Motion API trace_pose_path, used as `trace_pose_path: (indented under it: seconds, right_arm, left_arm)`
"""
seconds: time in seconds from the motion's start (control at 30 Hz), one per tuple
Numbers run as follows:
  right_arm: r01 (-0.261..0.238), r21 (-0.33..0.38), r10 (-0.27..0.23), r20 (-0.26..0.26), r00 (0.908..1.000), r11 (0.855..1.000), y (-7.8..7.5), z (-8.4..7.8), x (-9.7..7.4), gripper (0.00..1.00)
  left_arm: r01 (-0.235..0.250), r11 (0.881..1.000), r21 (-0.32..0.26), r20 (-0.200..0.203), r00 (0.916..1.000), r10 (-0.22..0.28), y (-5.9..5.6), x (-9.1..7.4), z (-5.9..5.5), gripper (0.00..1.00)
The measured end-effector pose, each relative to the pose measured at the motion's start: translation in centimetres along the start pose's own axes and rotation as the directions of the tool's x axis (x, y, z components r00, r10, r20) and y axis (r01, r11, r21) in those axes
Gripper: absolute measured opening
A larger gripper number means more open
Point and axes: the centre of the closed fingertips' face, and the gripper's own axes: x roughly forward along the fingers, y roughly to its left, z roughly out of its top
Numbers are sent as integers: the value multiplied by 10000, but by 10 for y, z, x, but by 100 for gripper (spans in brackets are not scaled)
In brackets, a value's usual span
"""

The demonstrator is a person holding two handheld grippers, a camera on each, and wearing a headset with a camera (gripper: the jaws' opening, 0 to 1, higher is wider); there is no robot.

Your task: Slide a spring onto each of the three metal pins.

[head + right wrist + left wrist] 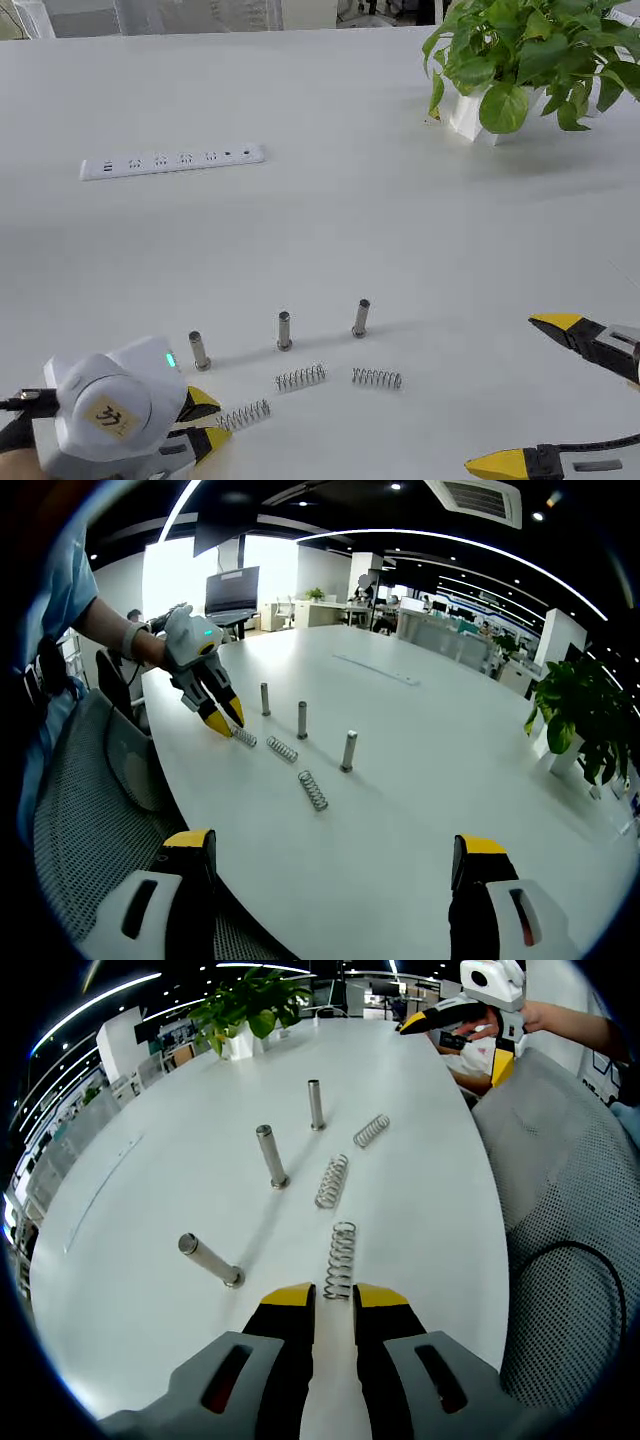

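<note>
Where the left gripper (212, 418) is hovering: at the end of the nearest spring (243, 413), jaws narrowly parted, gripping nothing.
Right gripper (525, 392): hanging spread wide, well apart from the parts.
Pins (284, 330): standing upright in a row on the table (400, 230).
Other springs (300, 377): lying flat just beside the pins.

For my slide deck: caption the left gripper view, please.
Left gripper poised, slightly open, at the nearest spring; three bare pins stand beyond.

Bright, even light — fisheye-warped edges.
</note>
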Motion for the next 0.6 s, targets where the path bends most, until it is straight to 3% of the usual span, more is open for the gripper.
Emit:
trace_pose_path:
  seconds: [0.6]
  right_arm:
    - [-103,-100,102,-36,9999,9999,2,1,2,97]
  left_arm:
    - [254,9997,-35,-539,9982,-255,-2,4,-2,7]
